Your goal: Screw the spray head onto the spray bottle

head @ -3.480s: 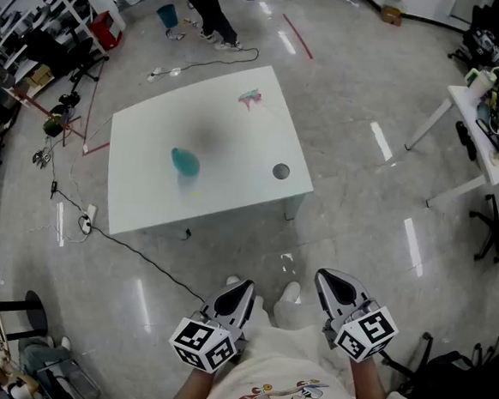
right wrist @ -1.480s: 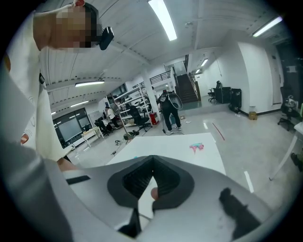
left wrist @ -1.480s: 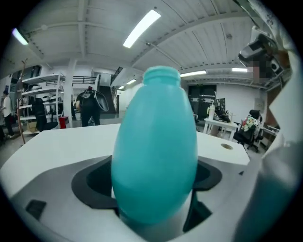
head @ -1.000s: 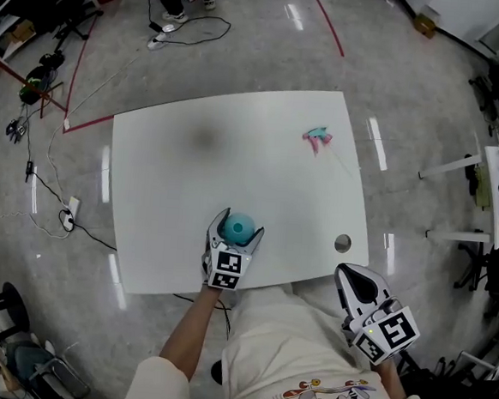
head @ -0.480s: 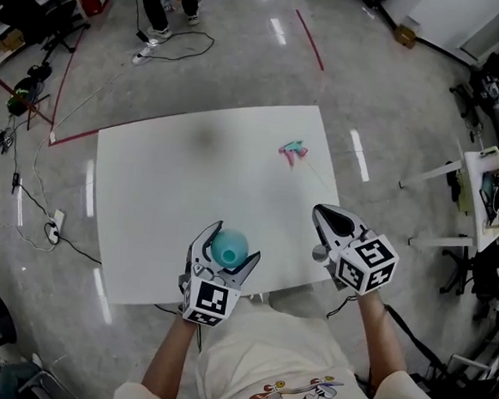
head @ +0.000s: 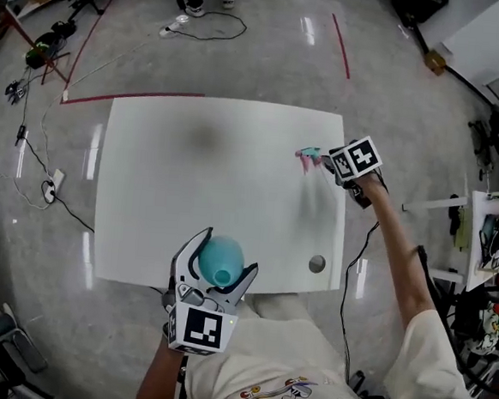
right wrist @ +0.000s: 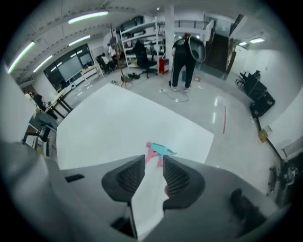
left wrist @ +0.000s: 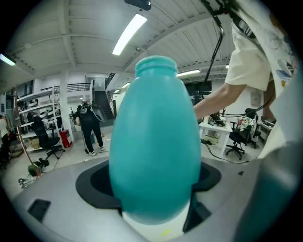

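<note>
Head view: my L gripper point(head: 218, 274) clamps teal egg-shaped plastic bottle point(head: 220, 258) neck-up for threading; R gripper point(head: 327, 161), jaws just opening w/ nothing between, aims at pink-teal spray head point(head: 306, 155) on white table point(head: 190, 190).

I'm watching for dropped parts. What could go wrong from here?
1. The right gripper, jaws just opening with nothing between them yet, could nudge the spray head off the nearby table edge.
2. The left gripper holds the smooth, rounded bottle in the air; it could slip.
</note>
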Demonstrator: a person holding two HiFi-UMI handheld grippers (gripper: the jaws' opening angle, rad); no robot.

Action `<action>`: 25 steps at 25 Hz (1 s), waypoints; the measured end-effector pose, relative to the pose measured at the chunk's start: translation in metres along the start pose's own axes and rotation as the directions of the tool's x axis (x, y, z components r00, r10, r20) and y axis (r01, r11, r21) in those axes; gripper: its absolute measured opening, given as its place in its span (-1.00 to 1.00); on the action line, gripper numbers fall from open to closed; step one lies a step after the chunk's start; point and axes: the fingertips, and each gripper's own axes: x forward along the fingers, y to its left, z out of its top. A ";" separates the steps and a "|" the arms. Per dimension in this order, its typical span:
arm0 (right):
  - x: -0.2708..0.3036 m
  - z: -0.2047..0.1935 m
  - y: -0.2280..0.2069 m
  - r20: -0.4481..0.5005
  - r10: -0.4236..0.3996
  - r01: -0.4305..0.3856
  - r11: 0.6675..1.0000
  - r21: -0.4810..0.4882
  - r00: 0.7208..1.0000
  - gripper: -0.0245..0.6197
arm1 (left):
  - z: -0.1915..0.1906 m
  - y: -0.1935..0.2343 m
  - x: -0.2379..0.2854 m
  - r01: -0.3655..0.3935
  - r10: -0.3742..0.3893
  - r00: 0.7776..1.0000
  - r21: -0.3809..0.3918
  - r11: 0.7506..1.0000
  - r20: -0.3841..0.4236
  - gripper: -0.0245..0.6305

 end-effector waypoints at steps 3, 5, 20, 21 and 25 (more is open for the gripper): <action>0.037 -0.007 -0.016 -0.167 0.065 -0.066 0.998 0.000 0.984 -0.60 | 0.001 -0.001 -0.001 -0.014 0.013 1.000 -0.006 1.000 -0.014 0.37; 0.055 -0.006 -0.017 -0.240 0.123 -0.117 0.992 0.039 0.963 -0.60 | 0.001 0.001 -0.002 -0.017 0.017 1.000 -0.009 1.000 -0.023 0.37; 0.095 -0.016 -0.020 -0.512 0.141 -0.130 0.990 0.057 0.847 -0.58 | 0.009 0.000 0.001 -0.030 0.029 0.998 -0.018 0.999 -0.054 0.37; 0.095 -0.016 -0.019 -0.520 0.139 -0.129 0.990 0.057 0.843 -0.58 | 0.009 0.000 0.001 -0.030 0.029 0.998 -0.020 0.999 -0.055 0.37; 0.095 -0.018 -0.015 -0.535 0.158 -0.129 0.987 0.092 0.830 -0.57 | 0.010 -0.001 0.002 -0.031 0.029 0.998 -0.026 0.999 -0.062 0.37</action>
